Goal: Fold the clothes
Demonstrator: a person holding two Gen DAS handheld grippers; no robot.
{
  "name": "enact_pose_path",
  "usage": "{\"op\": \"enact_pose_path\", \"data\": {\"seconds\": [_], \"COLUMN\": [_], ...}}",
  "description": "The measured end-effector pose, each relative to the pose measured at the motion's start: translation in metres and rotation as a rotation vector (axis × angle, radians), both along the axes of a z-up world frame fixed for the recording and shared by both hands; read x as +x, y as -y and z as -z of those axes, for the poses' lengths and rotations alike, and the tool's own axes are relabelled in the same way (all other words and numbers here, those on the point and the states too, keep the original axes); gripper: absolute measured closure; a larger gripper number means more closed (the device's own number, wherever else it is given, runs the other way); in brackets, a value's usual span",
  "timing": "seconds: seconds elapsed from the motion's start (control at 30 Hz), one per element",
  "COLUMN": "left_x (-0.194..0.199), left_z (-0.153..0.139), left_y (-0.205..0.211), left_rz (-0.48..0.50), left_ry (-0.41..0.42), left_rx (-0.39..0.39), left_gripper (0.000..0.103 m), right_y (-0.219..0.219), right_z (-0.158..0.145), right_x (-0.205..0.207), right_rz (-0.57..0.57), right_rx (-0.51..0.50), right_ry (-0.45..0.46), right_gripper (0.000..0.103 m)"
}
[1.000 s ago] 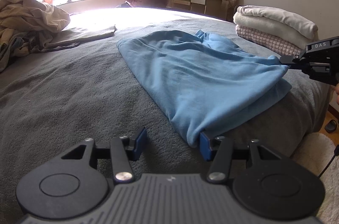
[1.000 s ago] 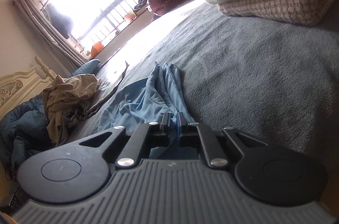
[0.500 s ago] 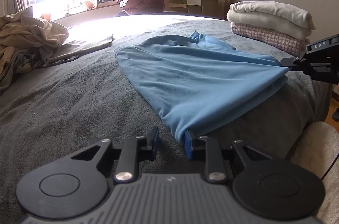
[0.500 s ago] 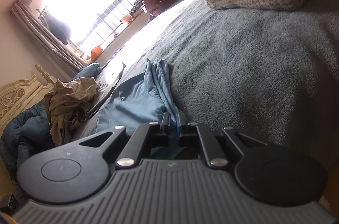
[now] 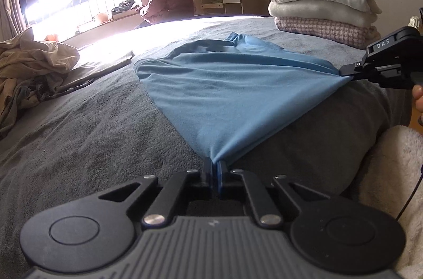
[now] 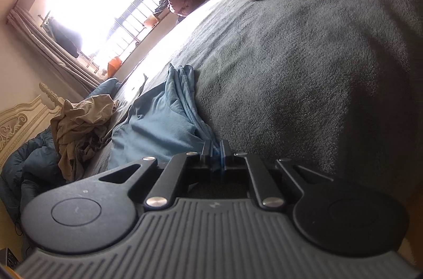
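Left wrist: blue garment (image 5: 232,94) corner pinched in left claw (image 5: 213,168)

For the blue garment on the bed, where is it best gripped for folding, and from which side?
At its two near corners, coming in low from the bed's near edge. The blue garment lies flat, its near hem stretched between the corners; the left gripper and right gripper are already shut on one each.

Left gripper (image 5: 214,168) low, angled down, jaws pinched tight on blue cloth (image 5: 224,86) corner. Right gripper (image 6: 216,150) rolled sideways, jaws clamped on another corner of it, a fingertip (image 5: 418,94) showing behind its body.
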State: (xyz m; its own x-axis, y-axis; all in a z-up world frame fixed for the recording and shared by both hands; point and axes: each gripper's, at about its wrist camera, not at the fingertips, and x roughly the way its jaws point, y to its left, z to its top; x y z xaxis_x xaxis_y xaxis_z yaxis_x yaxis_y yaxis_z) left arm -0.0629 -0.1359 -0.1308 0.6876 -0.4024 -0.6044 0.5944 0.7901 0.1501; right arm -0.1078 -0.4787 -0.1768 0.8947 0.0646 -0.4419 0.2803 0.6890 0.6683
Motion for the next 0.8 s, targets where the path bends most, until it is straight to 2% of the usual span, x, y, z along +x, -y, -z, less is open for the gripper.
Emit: {"op": "enact_pose_path", "data": {"seconds": [0.03,0.07,0.17,0.23,0.37,0.5,0.6,0.67,0.73,0.8], "left_x": [0.001,0.001,-0.004,-0.01,-0.013,0.001,0.02,0.034,0.042,0.043], "left_z": [0.0,-0.002,-0.011,-0.018,-0.03,-0.036,-0.03,-0.018,-0.004,0.004], "left_y": [-0.002,-0.006,-0.021,-0.029,-0.033,-0.018,0.0,0.008,0.009,0.003], "left_rz": [0.011,0.025,0.057,0.073,0.099,0.112,0.108,0.086,0.06,0.049], "left_ry": [-0.02,-0.044,-0.081,-0.078,-0.062,-0.04,-0.051,-0.098,-0.141,-0.158], "left_rx": [0.001,-0.008,-0.064,-0.094,-0.164,-0.228,-0.236,-0.217,-0.193,-0.211], "left_gripper": [0.096,0.088,0.074,0.067,0.066,0.065,0.065,0.066,0.065,0.065], "right_y": [0.0,0.0,0.003,0.005,0.01,0.012,0.006,0.001,-0.005,-0.011], "right_z": [0.0,0.001,0.005,0.004,-0.005,-0.03,-0.048,-0.055,-0.061,-0.064], "right_x": [0.0,0.002,0.001,-0.002,-0.012,-0.008,0.016,0.037,0.062,0.087], "right_rz": [0.0,-0.005,-0.011,-0.011,0.014,0.008,-0.051,-0.109,-0.16,-0.217], "right_rx": [-0.006,-0.003,0.027,0.042,0.025,-0.032,-0.077,-0.104,-0.147,-0.202], "right_ry": [-0.001,-0.004,0.001,0.01,0.022,0.067,0.093,0.096,0.077,0.052], "right_gripper": [0.1,0.099,0.098,0.095,0.095,0.095,0.094,0.094,0.094,0.089]}}
